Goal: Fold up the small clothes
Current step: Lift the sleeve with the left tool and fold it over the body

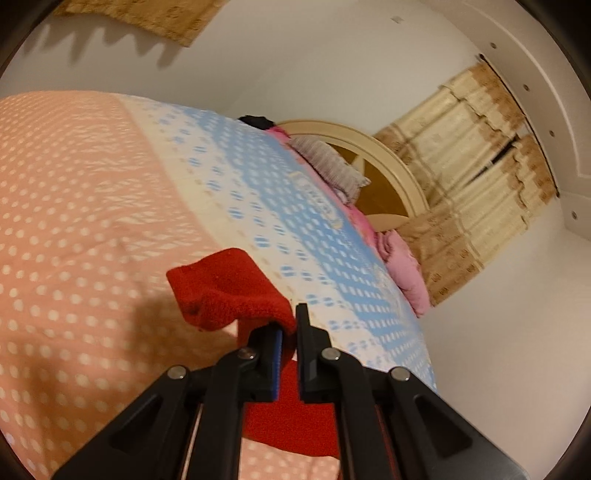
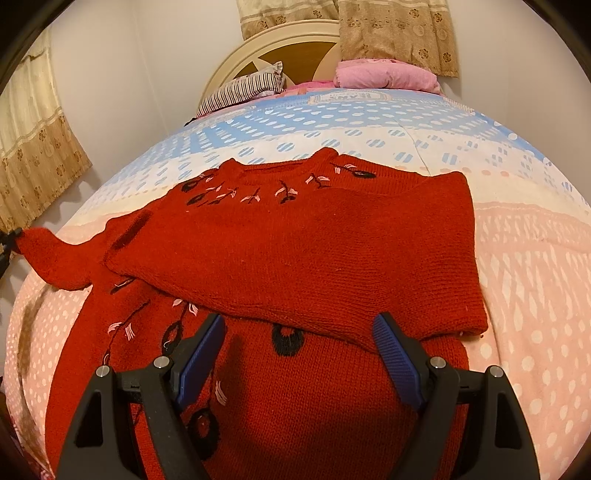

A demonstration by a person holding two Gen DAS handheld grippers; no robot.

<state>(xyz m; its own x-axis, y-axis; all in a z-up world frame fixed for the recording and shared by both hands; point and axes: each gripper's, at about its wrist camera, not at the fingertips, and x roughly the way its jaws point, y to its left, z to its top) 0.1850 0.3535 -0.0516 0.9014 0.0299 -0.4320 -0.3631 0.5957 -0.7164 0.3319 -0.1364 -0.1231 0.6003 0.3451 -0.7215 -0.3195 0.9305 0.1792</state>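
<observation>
Bedspread (image 2: 517, 258) bears sweater (image 2: 295, 240); only left claw (image 1: 291, 325) pinches its sleeve (image 1: 221, 288).

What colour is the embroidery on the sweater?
Black and pale pink on the red sweater; clearest in the right wrist view.

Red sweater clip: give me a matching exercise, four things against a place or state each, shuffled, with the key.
Things:
1. left gripper
2. right gripper
3. striped pillow
4. pink blanket

Places or states:
A. bundled at the head of the bed under the floral curtain
B. fingers spread wide above the red sweater, nothing between them
C. leaning against the cream headboard
D. shut on the sweater's sleeve end, lifted off the polka-dot bedspread

Pairs: 1-D, 2-B, 3-C, 4-A
</observation>
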